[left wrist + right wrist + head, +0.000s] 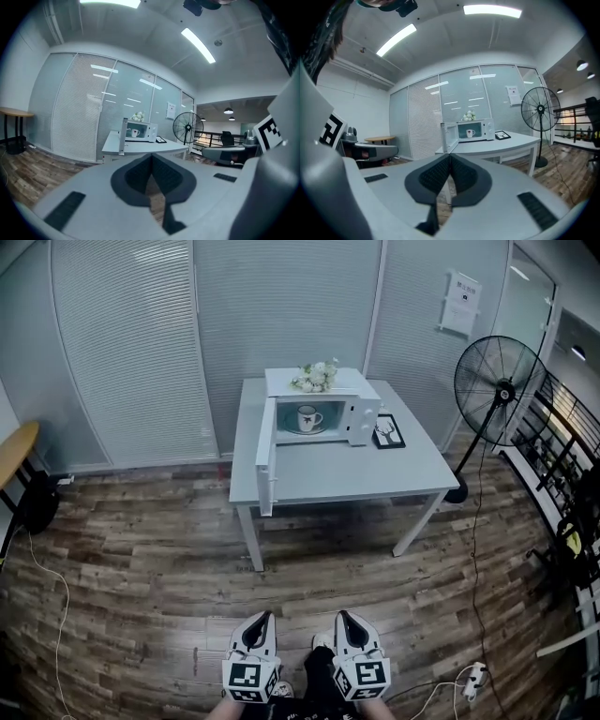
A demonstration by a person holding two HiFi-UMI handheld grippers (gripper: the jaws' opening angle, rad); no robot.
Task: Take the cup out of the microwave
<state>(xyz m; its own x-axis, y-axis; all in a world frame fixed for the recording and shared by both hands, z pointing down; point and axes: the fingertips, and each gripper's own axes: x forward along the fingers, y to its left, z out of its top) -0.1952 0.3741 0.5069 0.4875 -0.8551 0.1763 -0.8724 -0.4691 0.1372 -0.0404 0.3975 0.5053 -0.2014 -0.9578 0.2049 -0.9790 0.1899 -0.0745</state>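
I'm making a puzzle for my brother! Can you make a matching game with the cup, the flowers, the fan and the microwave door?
Things:
1. cup
2. flowers
3. fan
4. microwave door

Where or how:
A. standing on the floor
B. swung open
C. inside the microwave
D. on top of the microwave

Pairs: 1-C, 2-D, 3-A, 4-B

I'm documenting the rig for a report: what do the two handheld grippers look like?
Both are light grey plastic. The left gripper and right gripper each taper to two jaws lined with dark ribbed pads, and each carries a white cube printed with black square markers.
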